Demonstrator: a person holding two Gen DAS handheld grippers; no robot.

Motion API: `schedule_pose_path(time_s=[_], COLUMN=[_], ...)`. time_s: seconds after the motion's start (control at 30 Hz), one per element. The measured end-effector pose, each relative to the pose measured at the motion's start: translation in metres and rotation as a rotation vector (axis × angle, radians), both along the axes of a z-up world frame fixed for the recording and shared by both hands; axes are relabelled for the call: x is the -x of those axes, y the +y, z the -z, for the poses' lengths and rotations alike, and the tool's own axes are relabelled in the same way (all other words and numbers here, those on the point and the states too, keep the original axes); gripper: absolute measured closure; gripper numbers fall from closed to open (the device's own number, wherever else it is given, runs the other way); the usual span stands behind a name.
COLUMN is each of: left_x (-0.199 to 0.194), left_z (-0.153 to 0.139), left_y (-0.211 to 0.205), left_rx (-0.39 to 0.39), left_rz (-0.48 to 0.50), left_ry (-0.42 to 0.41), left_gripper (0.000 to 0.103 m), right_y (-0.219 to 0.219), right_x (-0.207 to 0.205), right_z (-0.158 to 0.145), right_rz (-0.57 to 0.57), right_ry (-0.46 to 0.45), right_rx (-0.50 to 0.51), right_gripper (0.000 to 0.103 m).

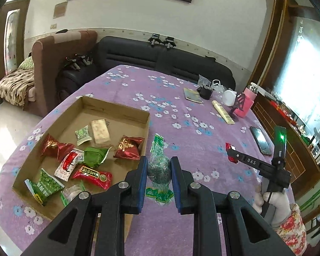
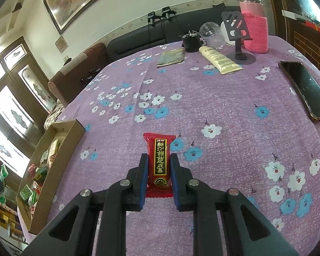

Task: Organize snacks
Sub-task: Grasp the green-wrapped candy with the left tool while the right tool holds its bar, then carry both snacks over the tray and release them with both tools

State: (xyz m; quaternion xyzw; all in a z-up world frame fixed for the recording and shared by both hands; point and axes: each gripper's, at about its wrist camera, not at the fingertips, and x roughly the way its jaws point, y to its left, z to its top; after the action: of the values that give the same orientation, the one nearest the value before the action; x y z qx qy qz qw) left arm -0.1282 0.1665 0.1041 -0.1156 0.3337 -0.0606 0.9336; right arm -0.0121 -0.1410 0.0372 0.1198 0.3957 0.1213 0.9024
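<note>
My left gripper is shut on a green wrapped candy, which hangs just right of the cardboard box. The box holds several wrapped snacks, among them a red packet and a beige bar. My right gripper is shut on a red snack bar with a black and gold label, above the purple flowered tablecloth. In the left wrist view the right gripper shows at the right with the red snack bar at its tip. The box lies at the left edge in the right wrist view.
At the far side of the table stand a pink-sleeved bottle, a black phone stand, a cream tube, a clear cup, a small black pot and a flat packet. A phone lies at the right. A dark sofa stands behind.
</note>
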Motion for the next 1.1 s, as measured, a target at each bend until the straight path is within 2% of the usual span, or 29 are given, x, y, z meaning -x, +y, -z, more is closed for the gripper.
schedule_pose_path(time_s=[0.47,0.53,0.6,0.83,1.0,1.1], left_x=[0.0,0.0,-0.002,-0.019,-0.041,-0.055], left_z=[0.021,0.022,0.022,0.026,0.038,0.046], left_y=[0.044,0.052,0.062,0.097,0.113,0.123], left_rx=[0.087,0.073,0.051,0.028,0.013,0.007], left_rz=[-0.047,-0.046,-0.052,-0.083,-0.102,-0.118], left_ry=[0.02,0.025,0.025,0.032,0.077,0.101], left_gripper=[0.081,0.081,0.081,0.081,0.081,0.081], right_y=[0.02,0.028,0.037,0.117,0.188,0.227], right_x=[0.006,0.011,0.019,0.037,0.043,0.043], right_z=[0.0,-0.009,-0.018,-0.043,-0.039,-0.031], right_rz=[-0.024,-0.02,-0.048,-0.235,-0.359,-0.408], right_ry=[-0.025,-0.044,-0.044,-0.009,0.035,0.048], right_rx=[0.049,0.073,0.049,-0.002,-0.01,0.022], right_gripper=[0.084,0.084,0.084,0.084,0.084,0.084])
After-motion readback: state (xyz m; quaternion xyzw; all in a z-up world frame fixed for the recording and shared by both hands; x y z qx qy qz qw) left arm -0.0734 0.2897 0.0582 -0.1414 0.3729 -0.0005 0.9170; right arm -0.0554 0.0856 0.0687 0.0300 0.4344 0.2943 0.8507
